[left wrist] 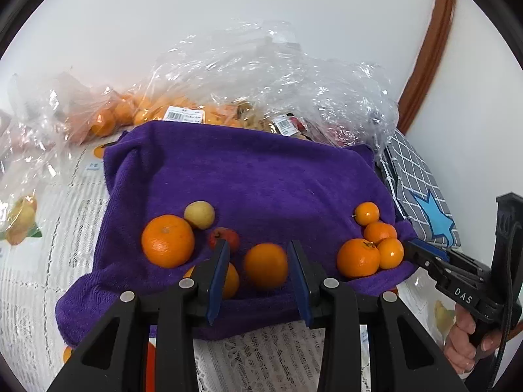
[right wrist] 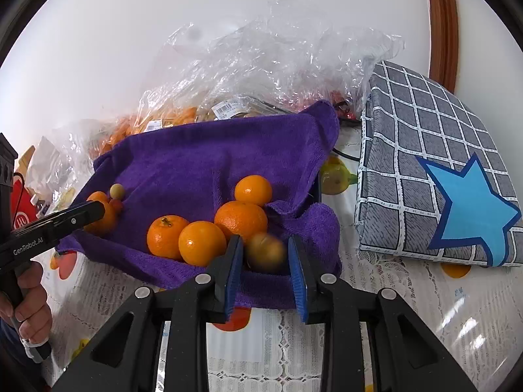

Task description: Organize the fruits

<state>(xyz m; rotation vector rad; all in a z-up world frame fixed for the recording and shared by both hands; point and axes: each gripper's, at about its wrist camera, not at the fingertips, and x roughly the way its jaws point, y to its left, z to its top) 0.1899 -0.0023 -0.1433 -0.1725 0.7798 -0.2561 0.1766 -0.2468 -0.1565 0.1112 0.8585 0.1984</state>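
The left gripper (left wrist: 258, 271) is spread open with an orange (left wrist: 265, 265) sitting squarely between its blue pads (left wrist: 218, 277) — straight ahead along the fingers, resting on the purple towel (left wrist: 261, 179), with a gap on each side, so nothing is gripped yet. The fruit is round and has no long axis to line up with; closing the jaws where they stand looks like all the coming move needs. A second orange (left wrist: 230, 279) lies just behind the left pad and could get nudged.

The right gripper (right wrist: 265, 258) is also open, bracketing a blurred greenish-brown fruit (right wrist: 265, 252) at the near edge of the towel; whether the pads touch it cannot be told. Just to its left sits a cluster of four oranges (right wrist: 202, 243), touching one another. Of the two grippers, the left is plainly the nearer to the lone orange, while the right is nearer to the cluster.
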